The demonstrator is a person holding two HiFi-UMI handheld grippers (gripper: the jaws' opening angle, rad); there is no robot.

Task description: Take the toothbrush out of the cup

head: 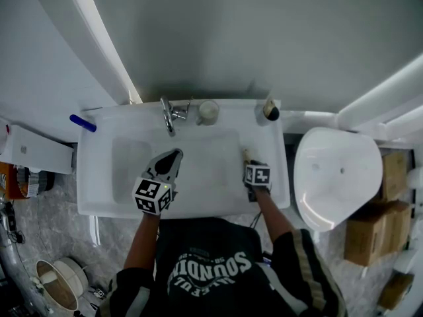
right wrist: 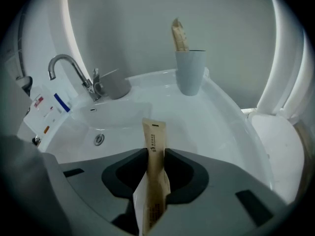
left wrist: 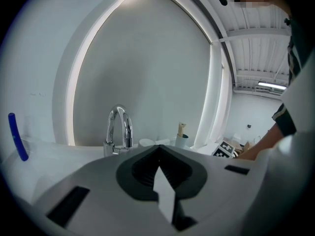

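Observation:
A toothbrush in a tan paper packet (right wrist: 153, 151) stands between the pads of my right gripper (right wrist: 155, 156), which is shut on it above the sink's right rim (head: 272, 177). In the head view the packet's tip (head: 246, 153) shows just ahead of that gripper (head: 249, 160). The pale cup (right wrist: 190, 72) stands at the back right corner, well apart from the gripper, and holds a second tan packet (right wrist: 179, 35). The head view shows the cup (head: 271, 111) too. My left gripper (head: 173, 157) hovers over the basin, shut and empty, its tips (left wrist: 158, 154) aimed toward the tap.
A chrome tap (head: 168, 114) and a grey mug (head: 208, 111) stand along the sink's back edge. A blue object (head: 82, 122) lies at the back left corner. A toilet (head: 337, 177) sits to the right, with cardboard boxes (head: 377, 223) beyond it.

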